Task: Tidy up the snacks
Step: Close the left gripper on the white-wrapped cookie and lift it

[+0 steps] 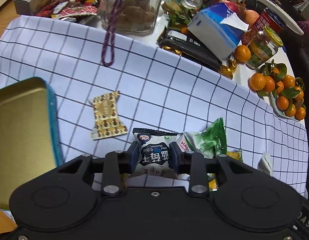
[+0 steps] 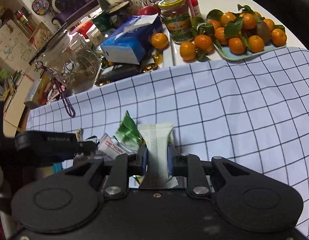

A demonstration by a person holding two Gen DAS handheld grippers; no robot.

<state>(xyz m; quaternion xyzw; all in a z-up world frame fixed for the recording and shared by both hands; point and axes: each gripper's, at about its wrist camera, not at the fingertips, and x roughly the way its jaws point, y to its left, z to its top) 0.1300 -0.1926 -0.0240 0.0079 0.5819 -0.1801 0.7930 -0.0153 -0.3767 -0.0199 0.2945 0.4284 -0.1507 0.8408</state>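
Note:
My left gripper (image 1: 154,156) is shut on a white and black dried-blueberry snack packet (image 1: 154,152) just above the checked cloth. A gold-patterned wrapper (image 1: 107,116) lies on the cloth ahead and to the left. A green snack packet (image 1: 210,140) and a white Hawthorn packet (image 1: 183,143) lie to the right. An open gold tin (image 1: 20,130) with a teal rim stands at the left. My right gripper (image 2: 156,158) is shut on a pale white-green snack packet (image 2: 156,146). The green packet (image 2: 128,134) and the Hawthorn packet (image 2: 112,148) lie to its left, next to the left gripper's body (image 2: 54,142).
Behind the checked cloth (image 1: 154,90) stand a glass jar (image 1: 132,6), a blue tissue box (image 1: 216,30), a green-labelled jar (image 1: 262,48) and a tray of tangerines (image 1: 282,94). A purple cord (image 1: 109,40) hangs onto the cloth. Loose sweets pile at the far left (image 1: 74,2).

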